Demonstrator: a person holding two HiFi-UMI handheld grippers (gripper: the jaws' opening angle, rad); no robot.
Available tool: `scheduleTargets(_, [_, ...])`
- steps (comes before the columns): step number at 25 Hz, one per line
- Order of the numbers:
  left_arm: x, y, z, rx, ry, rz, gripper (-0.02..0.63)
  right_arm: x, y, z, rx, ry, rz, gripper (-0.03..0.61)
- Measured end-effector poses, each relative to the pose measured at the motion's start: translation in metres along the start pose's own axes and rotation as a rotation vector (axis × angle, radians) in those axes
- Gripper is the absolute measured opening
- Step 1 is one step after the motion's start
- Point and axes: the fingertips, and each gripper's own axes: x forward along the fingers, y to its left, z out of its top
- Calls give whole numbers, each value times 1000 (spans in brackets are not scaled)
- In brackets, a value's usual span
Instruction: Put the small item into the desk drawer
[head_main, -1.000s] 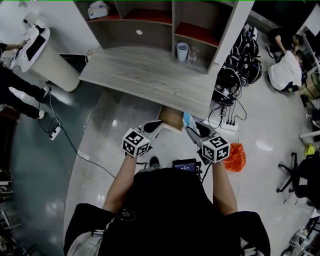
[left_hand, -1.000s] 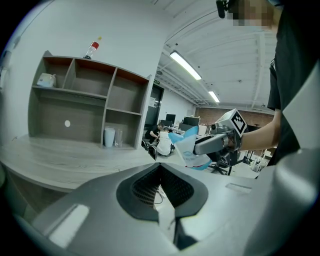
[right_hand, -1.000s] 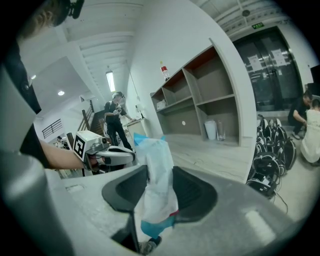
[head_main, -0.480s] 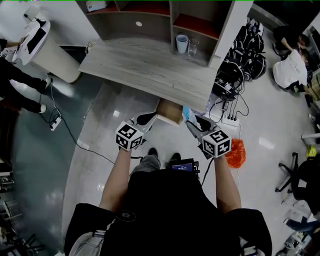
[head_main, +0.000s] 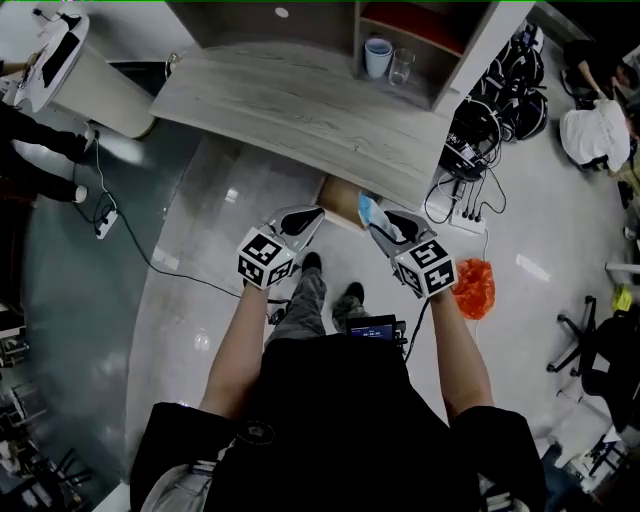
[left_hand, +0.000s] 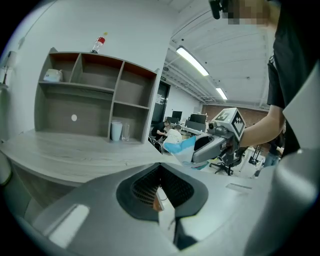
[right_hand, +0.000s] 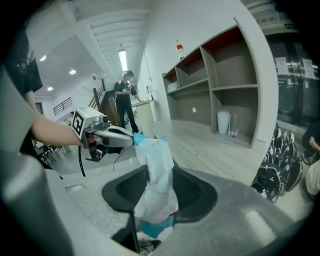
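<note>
So the small item, a white-and-blue packet (right_hand: 156, 182), is pinched in the right gripper (head_main: 384, 223). The right gripper view shows it best: the jaws are closed on the packet's lower end, and the rest sticks up and forward out of them, a bit crumpled, with the blue corner on top. From the head view the packet sits right at the right-hand edge of the open drawer (head_main: 341, 203), which is pulled out from under the front of the wooden desk (head_main: 290, 105). It's not in the drawer, and I can't tell how high above it the packet is.

The left gripper (head_main: 305, 217) is empty. Its jaws are pressed together, with only a thin slit between the pads, and its tips point at the drawer's left side, close by but not touching as far as I can see.

Other stuff around: a cup (head_main: 377, 56) and a glass (head_main: 401, 67) in the shelf cubby at the back of the desk, plus an orange bag (head_main: 472, 288) on the floor to the right.
</note>
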Motion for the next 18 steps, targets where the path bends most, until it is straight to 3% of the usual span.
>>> scheduleTargets(11, [14, 33, -35, -52, 34, -17, 2, 77, -7, -25, -66, 167, 14, 164])
scheduleTargets(18, [23, 48, -57, -83, 48, -24, 2, 118, -15, -48, -45, 240, 10, 164])
